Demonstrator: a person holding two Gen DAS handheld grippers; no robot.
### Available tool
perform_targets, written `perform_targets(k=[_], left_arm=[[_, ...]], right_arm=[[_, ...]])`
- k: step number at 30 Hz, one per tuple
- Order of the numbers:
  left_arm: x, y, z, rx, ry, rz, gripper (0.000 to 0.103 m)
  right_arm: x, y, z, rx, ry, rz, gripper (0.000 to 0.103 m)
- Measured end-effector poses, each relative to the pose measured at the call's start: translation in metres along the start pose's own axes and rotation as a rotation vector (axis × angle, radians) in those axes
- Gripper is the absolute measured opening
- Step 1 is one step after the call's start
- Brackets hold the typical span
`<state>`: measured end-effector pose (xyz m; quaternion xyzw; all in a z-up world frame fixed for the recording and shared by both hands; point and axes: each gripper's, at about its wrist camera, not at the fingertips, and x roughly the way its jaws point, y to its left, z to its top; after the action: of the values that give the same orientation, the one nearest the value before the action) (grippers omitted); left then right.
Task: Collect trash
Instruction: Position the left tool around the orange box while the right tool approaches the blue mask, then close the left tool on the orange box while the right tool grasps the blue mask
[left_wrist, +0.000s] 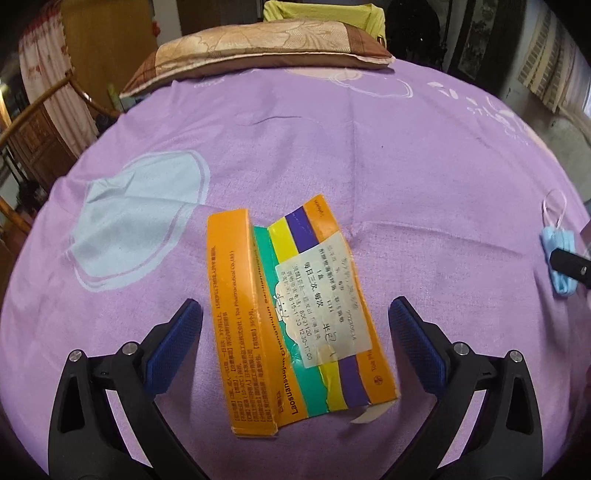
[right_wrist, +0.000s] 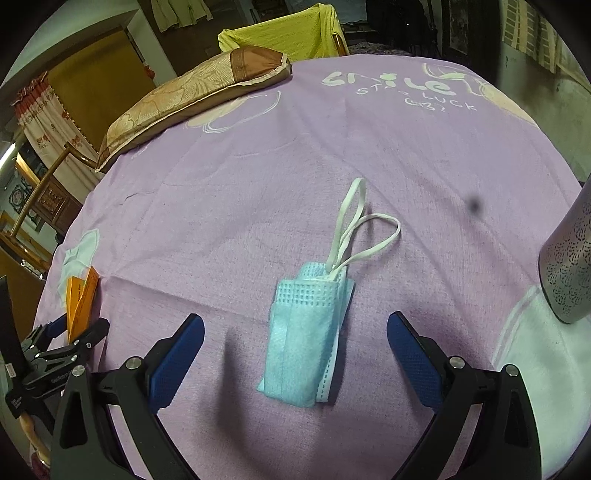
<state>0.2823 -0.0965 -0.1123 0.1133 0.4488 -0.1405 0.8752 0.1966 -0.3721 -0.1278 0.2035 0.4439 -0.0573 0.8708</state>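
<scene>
Both claws gape wide, left claw (left_wrist: 295, 332) straddling box (left_wrist: 291, 314), right claw (right_wrist: 295, 343) straddling mask (right_wrist: 303, 332).

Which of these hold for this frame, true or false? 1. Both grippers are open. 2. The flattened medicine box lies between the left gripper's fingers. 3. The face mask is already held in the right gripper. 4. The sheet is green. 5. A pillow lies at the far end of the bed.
1. True: the left gripper and the right gripper both stand wide open.
2. True: the flattened medicine box lies on the sheet between the open fingers.
3. False: the face mask lies folded on the bed, with clear gaps to both fingers.
4. False: the sheet is purple with pale prints.
5. True: the pillow lies at the far end.
</scene>
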Motion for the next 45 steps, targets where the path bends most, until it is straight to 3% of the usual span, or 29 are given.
perform_targets(k=[14, 19, 23, 28, 32, 37, 45], left_arm=[[0.0, -0.003, -0.001, 0.007, 0.0, 0.011, 0.098], [0.0, -0.002, -0.001, 0.007, 0.0, 0.011, 0.098], [0.0, -0.003, -0.001, 0.007, 0.0, 0.01, 0.098], [0.0, -0.003, -0.001, 0.007, 0.0, 0.011, 0.098], [0.0, -0.003, -0.001, 0.007, 0.0, 0.01, 0.098], [0.0, -0.002, -0.001, 0.007, 0.0, 0.01, 0.098], [-0.001, -0.002, -0.001, 0.007, -0.001, 0.01, 0.098]], right_arm=[[-0.001, -0.002, 0.0, 0.013, -0.017, 0.004, 0.098], [0.0, 0.002, 0.001, -0.031, -0.035, -0.035, 0.086], [0.002, 0.006, 0.001, -0.062, -0.042, -0.059, 0.085], [0.006, 0.008, 0.001, -0.093, -0.054, -0.084, 0.085], [0.013, 0.021, -0.005, -0.195, -0.08, -0.172, 0.088], [0.016, 0.02, -0.004, -0.208, -0.064, -0.153, 0.098], [0.016, 0.021, -0.005, -0.213, -0.062, -0.15, 0.099]])
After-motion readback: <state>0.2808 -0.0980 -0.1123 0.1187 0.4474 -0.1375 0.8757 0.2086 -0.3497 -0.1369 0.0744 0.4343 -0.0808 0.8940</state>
